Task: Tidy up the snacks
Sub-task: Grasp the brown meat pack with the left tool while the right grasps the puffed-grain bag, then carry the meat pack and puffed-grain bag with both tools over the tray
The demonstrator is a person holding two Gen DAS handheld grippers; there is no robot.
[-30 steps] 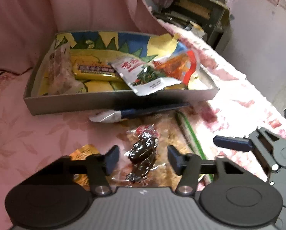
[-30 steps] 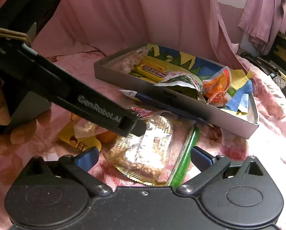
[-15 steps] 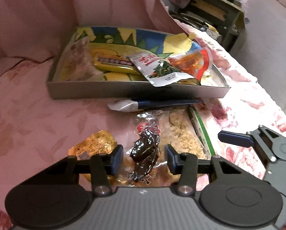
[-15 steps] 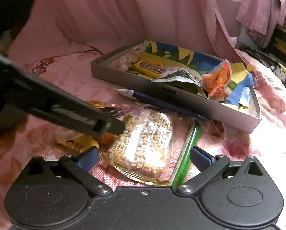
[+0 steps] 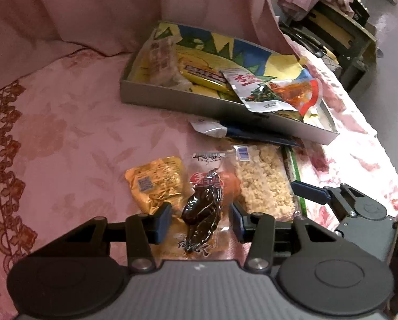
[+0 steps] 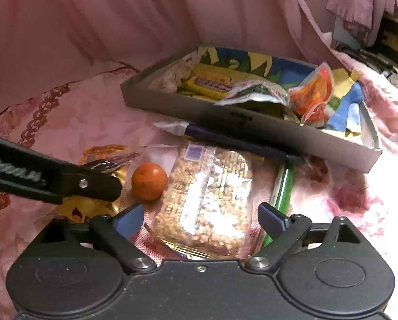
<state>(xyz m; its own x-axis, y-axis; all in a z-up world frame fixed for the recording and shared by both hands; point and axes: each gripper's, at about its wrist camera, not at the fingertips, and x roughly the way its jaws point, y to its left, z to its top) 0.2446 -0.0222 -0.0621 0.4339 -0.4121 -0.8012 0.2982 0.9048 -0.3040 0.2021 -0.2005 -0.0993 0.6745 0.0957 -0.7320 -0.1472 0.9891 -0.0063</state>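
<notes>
Left gripper [image 5: 200, 220] pinched the clear packet of dark preserved fruit [image 5: 204, 208], tilted down over the pink cloth; I judged it mid-carry, needing a swing to the grey tray [image 5: 188, 104] beyond. Right gripper [image 6: 200, 217], jaws just narrowing yet spread, straddled the grain-cake pack [image 6: 206, 200] without pressing it.

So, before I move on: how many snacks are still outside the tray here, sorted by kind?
Flat packets: 3 (gold packet, dark snack packet, grain crisp packet)
Long thin packets: 2 (blue-and-white stick, green stick)
Round orange fruit: 1
Total: 6 outside the tray
</notes>
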